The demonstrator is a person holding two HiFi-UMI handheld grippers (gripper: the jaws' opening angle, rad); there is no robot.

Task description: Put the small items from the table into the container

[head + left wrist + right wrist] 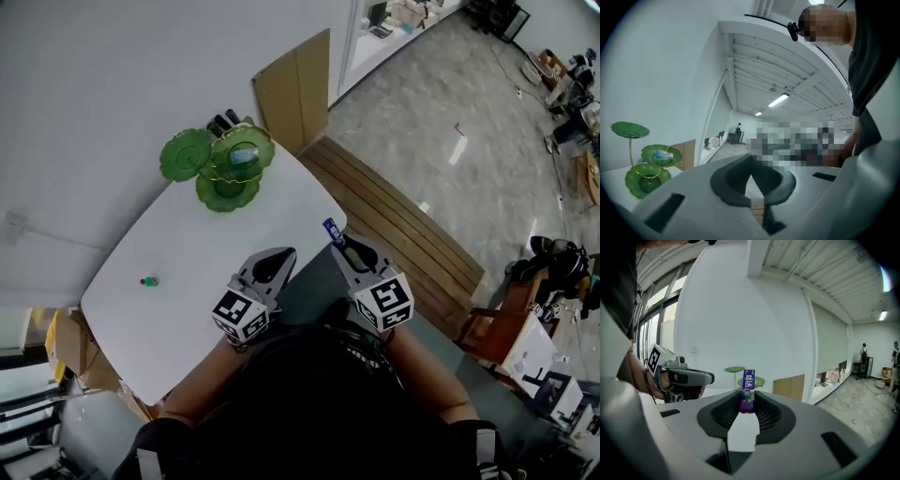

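While our right gripper [339, 246] is pinching the slim purple gum pack [748, 389] upright by its lower end, jaws partway closed on it, our left gripper [279, 255] is hanging beside it, tips together on nothing. We are judging that so shallow a hold could let the pack twist or drop short of the green three-tier leaf-dish stand [225, 159]. White characters "益达" are showing on the pack. A small green item [149, 280] is lying on the white table [187, 309].
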